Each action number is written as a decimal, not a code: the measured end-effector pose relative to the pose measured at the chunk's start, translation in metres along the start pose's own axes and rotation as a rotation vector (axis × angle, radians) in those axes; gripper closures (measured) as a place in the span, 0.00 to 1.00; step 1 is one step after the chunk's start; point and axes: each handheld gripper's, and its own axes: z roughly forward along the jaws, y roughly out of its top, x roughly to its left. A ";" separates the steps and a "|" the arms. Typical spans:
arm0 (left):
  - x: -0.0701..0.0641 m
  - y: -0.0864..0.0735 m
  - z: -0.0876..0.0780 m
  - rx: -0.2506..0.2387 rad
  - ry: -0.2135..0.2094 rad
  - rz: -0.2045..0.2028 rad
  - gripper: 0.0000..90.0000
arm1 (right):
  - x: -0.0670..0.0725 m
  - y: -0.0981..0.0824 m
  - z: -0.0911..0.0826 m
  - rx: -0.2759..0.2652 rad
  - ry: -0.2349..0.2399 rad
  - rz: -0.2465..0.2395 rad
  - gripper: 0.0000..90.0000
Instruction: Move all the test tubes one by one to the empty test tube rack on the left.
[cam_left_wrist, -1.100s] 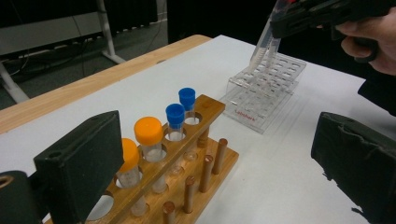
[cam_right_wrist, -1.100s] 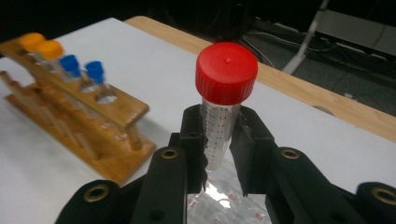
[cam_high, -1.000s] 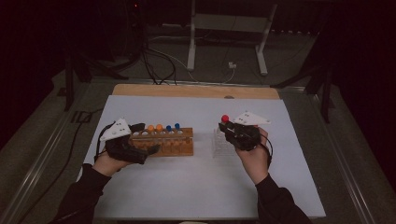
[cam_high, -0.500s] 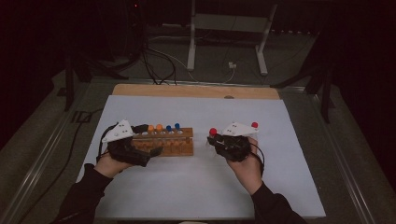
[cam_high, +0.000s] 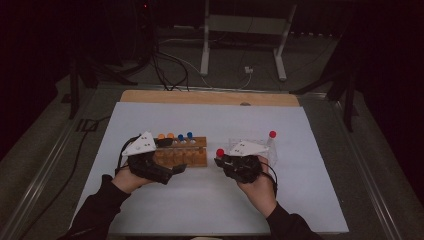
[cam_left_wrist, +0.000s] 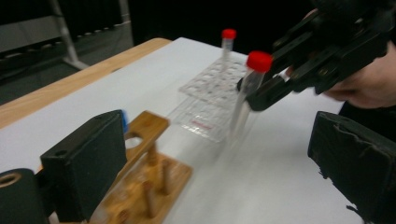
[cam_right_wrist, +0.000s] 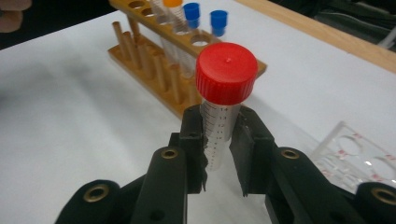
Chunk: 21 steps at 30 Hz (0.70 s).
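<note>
Tube w/ red cap sits clamped in my right gripper, jaws pressed on its clear graduated body just under the cap. In the high view that gripper holds it upright above the white mat, between the wooden rack and the clear rack. Wooden rack carries orange- and blue-capped tubes. Another red-capped tube stands in the clear rack's far corner. Left gripper is at the wooden rack's near left end; jaws spread wide, one pad beside the rack's end, nothing gripped.
</note>
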 end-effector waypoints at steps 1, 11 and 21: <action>-0.001 0.001 0.002 -0.001 -0.010 0.002 0.07 | 0.001 -0.001 0.000 0.001 0.003 -0.003 0.83; -0.014 0.005 0.022 -0.009 -0.071 0.016 0.20 | 0.012 -0.004 0.002 0.009 0.047 -0.006 0.83; -0.025 0.010 0.046 0.000 -0.096 0.046 0.46 | 0.014 -0.004 0.002 0.010 0.054 -0.012 0.83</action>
